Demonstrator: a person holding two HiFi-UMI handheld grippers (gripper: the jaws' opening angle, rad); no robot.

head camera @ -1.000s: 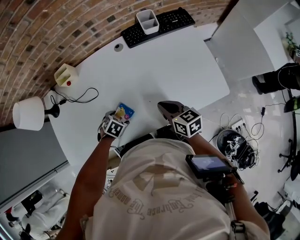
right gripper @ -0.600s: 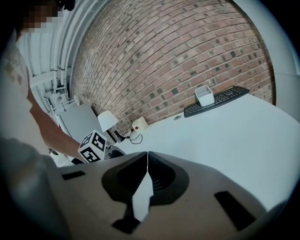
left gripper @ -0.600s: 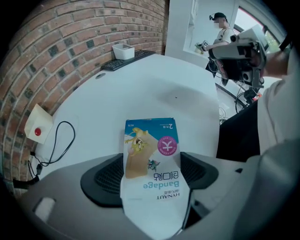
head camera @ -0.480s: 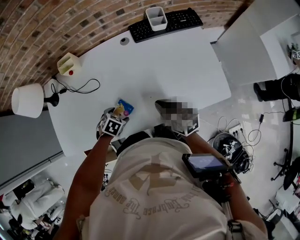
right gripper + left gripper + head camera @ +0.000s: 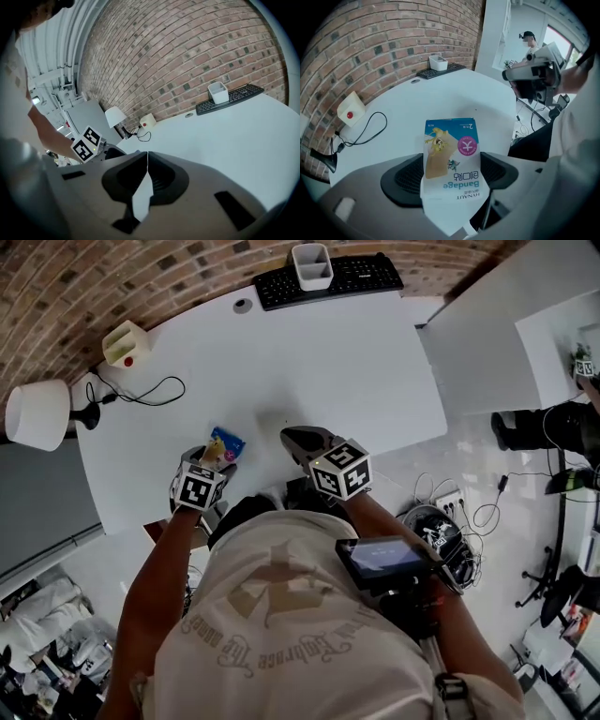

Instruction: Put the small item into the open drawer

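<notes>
A small blue and white bandage packet [image 5: 225, 443] [image 5: 451, 159] is pinched between the pads of my left gripper [image 5: 217, 457] [image 5: 450, 176], which is shut on it. The packet sticks out forward over the white table [image 5: 309, 362] near its front edge. My right gripper [image 5: 292, 439] [image 5: 147, 153] hovers beside it to the right, over the same edge; its jaws meet at the tips with nothing between them. I cannot make out a drawer; the person's arms and body hide the space under the table's front.
At the table's far edge lie a black keyboard [image 5: 328, 279] and a white pen cup [image 5: 311, 265]. A white box with a red button [image 5: 124, 343], a black cable [image 5: 141, 390] and a white lamp [image 5: 37, 415] stand at the left. Cables litter the floor [image 5: 441, 521] at the right.
The head view has shifted, so both grippers sit further left in it. The packet stays in the left gripper and the right gripper stays shut.
</notes>
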